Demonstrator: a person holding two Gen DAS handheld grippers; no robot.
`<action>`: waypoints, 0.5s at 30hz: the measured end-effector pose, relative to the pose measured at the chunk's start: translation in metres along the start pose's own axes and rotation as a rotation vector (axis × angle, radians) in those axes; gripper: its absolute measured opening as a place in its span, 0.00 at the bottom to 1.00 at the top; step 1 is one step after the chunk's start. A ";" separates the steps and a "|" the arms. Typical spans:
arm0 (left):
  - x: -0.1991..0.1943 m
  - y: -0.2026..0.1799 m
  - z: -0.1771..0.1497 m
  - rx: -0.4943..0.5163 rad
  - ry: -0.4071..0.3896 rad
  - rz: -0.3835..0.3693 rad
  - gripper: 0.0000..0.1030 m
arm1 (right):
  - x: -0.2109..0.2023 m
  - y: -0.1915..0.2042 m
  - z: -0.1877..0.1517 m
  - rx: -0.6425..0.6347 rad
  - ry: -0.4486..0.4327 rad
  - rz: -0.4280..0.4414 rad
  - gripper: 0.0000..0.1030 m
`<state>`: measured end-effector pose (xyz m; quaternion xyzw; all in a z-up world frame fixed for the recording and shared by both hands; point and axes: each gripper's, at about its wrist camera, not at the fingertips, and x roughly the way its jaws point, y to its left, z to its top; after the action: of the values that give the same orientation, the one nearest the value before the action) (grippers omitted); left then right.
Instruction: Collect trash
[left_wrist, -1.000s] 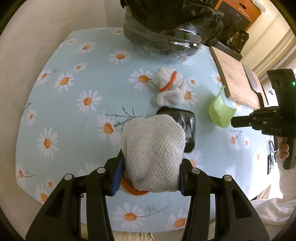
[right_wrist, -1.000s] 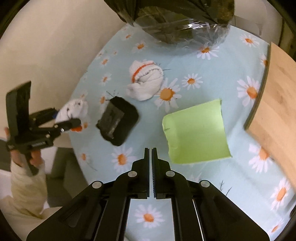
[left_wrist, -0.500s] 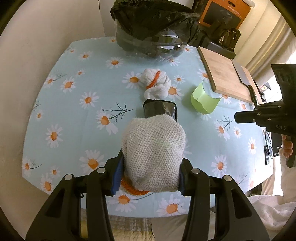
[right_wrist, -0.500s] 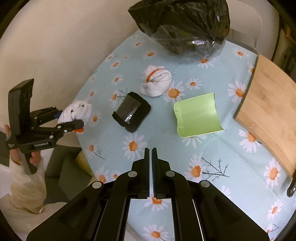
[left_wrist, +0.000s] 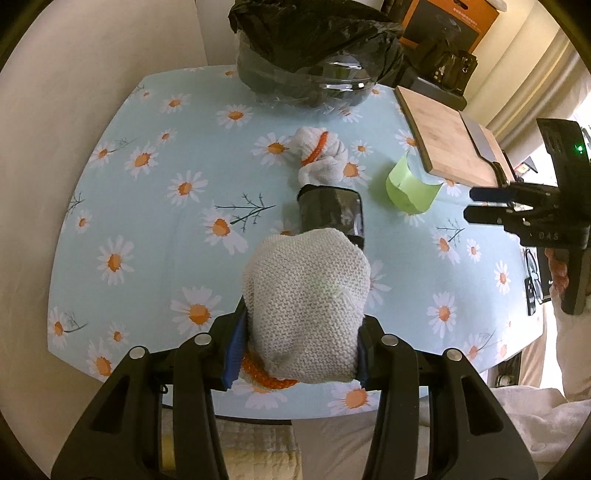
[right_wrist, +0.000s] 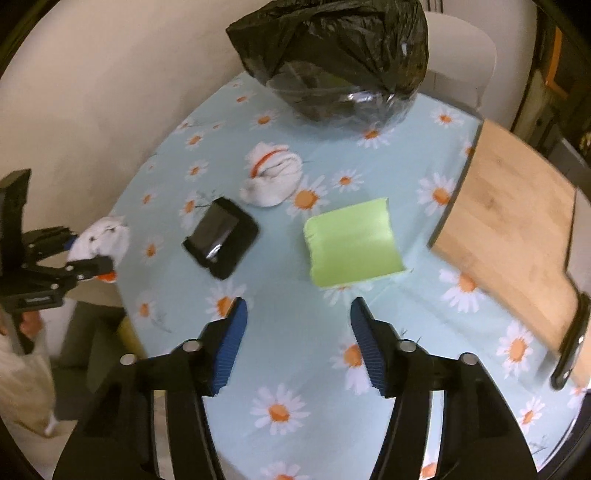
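The left tool (left_wrist: 299, 332) grips one balled sock (left_wrist: 306, 306), the right tool (right_wrist: 295, 339) gapes empty, while another sock (right_wrist: 271, 177), black packet (right_wrist: 219, 236) and green paper (right_wrist: 352, 247) lie on the bench (right_wrist: 295, 387) outside the bin bag (right_wrist: 328, 55).

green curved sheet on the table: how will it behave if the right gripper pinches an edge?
The green sheet looks thin and curled, so it is probably light and floppy, bending rather than lifting flat. Its surface looks smooth, so it may slide on the tablecloth if pushed. The right gripper is open and aimed toward it; a pinch on the raised near edge seems likeliest to hold.

A daisy-print table (left_wrist: 155, 229) stands against a cream wall (left_wrist: 92, 55), curtains (left_wrist: 535, 74) beyond.
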<state>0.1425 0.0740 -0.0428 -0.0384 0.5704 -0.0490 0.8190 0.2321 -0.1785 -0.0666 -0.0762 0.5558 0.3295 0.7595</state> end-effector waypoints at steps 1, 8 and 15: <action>0.001 0.003 0.001 0.000 0.004 -0.005 0.46 | 0.002 -0.001 0.003 0.008 0.003 -0.002 0.54; 0.008 0.030 0.015 0.036 0.044 -0.033 0.46 | 0.032 -0.005 0.025 0.017 0.055 -0.092 0.77; 0.012 0.052 0.022 0.084 0.044 -0.038 0.46 | 0.070 -0.004 0.044 -0.044 0.079 -0.173 0.84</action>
<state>0.1687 0.1238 -0.0522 -0.0135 0.5850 -0.0893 0.8060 0.2805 -0.1310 -0.1140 -0.1534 0.5695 0.2715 0.7606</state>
